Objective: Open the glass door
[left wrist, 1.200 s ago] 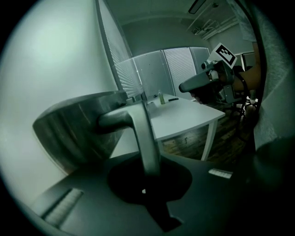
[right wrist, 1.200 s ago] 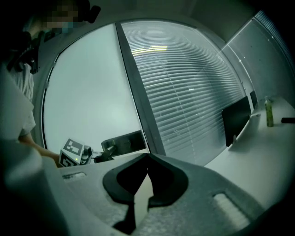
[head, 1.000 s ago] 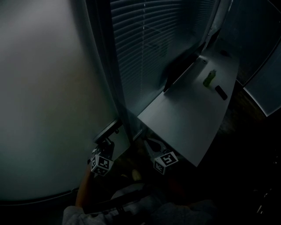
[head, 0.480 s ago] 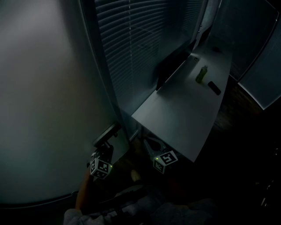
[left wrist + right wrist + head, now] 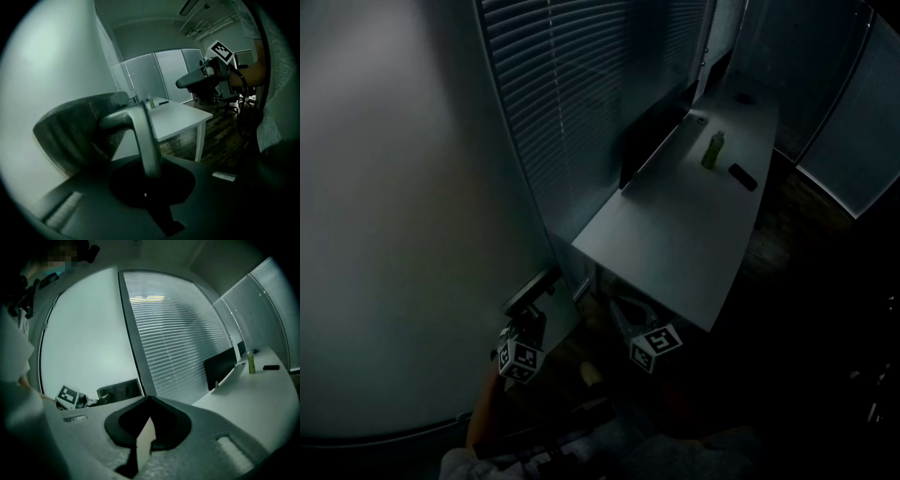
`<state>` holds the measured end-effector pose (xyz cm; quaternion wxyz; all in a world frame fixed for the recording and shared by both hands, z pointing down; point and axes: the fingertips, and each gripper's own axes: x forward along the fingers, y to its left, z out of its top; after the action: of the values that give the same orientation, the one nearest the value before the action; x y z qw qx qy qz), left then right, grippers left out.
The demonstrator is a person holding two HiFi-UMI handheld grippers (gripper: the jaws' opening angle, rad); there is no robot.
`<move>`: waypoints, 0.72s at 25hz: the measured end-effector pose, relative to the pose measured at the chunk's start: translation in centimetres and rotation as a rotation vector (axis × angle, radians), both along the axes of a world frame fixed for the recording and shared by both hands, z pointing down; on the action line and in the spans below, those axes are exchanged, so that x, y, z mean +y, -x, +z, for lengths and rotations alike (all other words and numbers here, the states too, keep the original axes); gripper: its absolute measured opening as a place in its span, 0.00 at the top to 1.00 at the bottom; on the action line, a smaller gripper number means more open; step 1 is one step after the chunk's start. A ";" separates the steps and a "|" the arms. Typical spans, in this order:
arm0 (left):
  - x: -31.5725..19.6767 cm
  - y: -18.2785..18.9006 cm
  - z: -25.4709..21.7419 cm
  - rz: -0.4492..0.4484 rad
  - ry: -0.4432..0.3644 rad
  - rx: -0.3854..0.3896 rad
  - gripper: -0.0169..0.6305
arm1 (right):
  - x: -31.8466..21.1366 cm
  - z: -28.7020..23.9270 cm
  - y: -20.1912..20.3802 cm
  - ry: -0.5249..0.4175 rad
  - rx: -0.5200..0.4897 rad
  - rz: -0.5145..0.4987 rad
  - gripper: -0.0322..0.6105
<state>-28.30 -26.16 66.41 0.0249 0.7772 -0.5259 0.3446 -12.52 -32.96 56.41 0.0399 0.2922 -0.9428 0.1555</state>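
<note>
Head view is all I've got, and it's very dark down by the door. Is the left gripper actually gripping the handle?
Observer: Yes. The left gripper view shows the left gripper shut on the door handle, a grey lever running into its jaws.
Operator: What's the right one holding?
Observer: Nothing. The right gripper view shows the right gripper with no object between its jaws, facing the blinds.
Operator: What's under the near corner of the desk?
Observer: A white desk leg standing on plank flooring.
</note>
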 end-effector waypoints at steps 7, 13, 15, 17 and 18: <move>1.0 -2.0 -0.3 0.037 0.010 -0.006 0.98 | 2.3 -0.1 -2.0 0.004 -0.005 0.045 0.95; 2.9 -4.2 -0.7 0.068 0.022 -0.004 0.98 | 4.5 -0.9 -5.5 -0.004 0.001 0.101 0.95; 3.4 -5.1 -0.7 0.078 0.026 -0.005 0.98 | 5.2 -1.0 -6.9 -0.006 -0.001 0.124 0.95; 4.0 -5.8 -0.5 0.086 0.028 -0.009 0.98 | 5.9 -0.9 -8.1 -0.007 -0.003 0.143 0.95; 4.4 -6.1 -0.5 0.089 0.027 -0.011 0.98 | 6.3 -0.8 -8.7 -0.006 -0.003 0.151 0.95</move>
<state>-22.15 -21.78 65.92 0.0173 0.7975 -0.4864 0.3565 -3.84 -26.61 55.60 0.0257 0.3624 -0.9186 0.1554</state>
